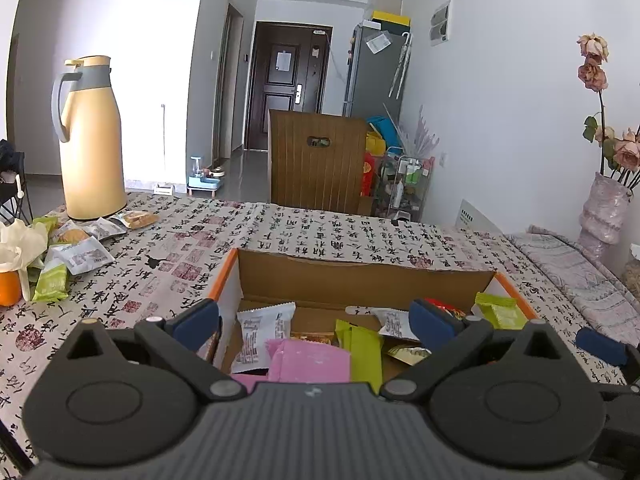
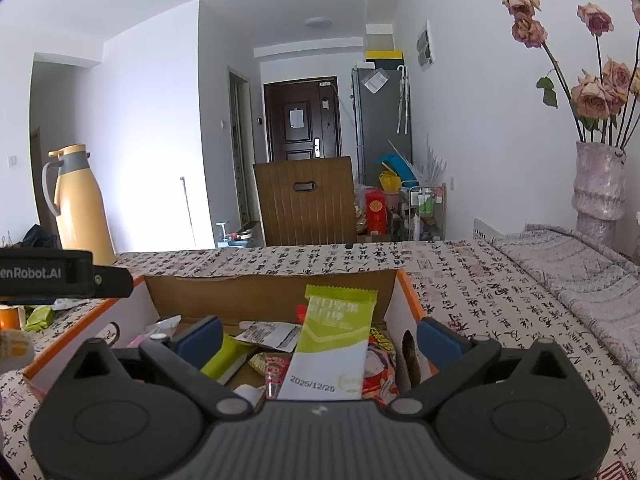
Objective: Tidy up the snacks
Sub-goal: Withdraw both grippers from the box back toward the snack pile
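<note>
Both tongs are spread wide over the cardboard box [image 1: 360, 276]. The left tongs [image 1: 314, 322] hold nothing; a green packet [image 2: 334, 344] stands between the right tongs [image 2: 320, 340], apparently untouched.

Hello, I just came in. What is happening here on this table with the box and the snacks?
A person is sorting snacks into a cardboard box on the table, using a hand-held gripper in each hand. Both the left hand-held gripper and the right hand-held gripper hang open over the box and hold nothing. A green-and-white packet stands in the box between the right one's open jaws. More loose snack packets wait beside the yellow thermos.
</note>
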The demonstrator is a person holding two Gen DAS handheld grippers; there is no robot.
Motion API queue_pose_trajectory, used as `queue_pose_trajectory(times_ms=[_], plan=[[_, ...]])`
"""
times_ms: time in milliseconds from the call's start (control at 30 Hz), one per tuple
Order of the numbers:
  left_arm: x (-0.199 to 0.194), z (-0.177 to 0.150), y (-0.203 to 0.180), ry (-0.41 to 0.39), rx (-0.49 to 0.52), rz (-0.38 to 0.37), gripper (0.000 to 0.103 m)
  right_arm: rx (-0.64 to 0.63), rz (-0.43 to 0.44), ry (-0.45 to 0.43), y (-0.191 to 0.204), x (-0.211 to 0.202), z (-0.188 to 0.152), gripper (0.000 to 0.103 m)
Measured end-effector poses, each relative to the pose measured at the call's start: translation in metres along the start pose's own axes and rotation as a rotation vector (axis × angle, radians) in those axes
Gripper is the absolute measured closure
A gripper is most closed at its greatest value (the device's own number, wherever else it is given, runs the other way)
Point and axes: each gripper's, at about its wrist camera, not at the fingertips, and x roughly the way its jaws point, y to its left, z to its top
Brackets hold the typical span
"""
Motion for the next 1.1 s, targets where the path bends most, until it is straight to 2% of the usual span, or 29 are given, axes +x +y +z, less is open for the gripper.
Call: queue_pose_trajectory(times_ms=[500, 1100], plan=[[-0.039, 0.007, -0.004, -0.044, 0.036, -0.014, 0.000, -0.012, -0.002, -0.033, 0.006, -0.041, 0.012, 0.000], [-0.093, -0.041, 0.021, 0.004, 0.086, -0.023, 0.000, -0.017, 0.018, 0.041, 0.024, -0.098, -0.031, 0.000]])
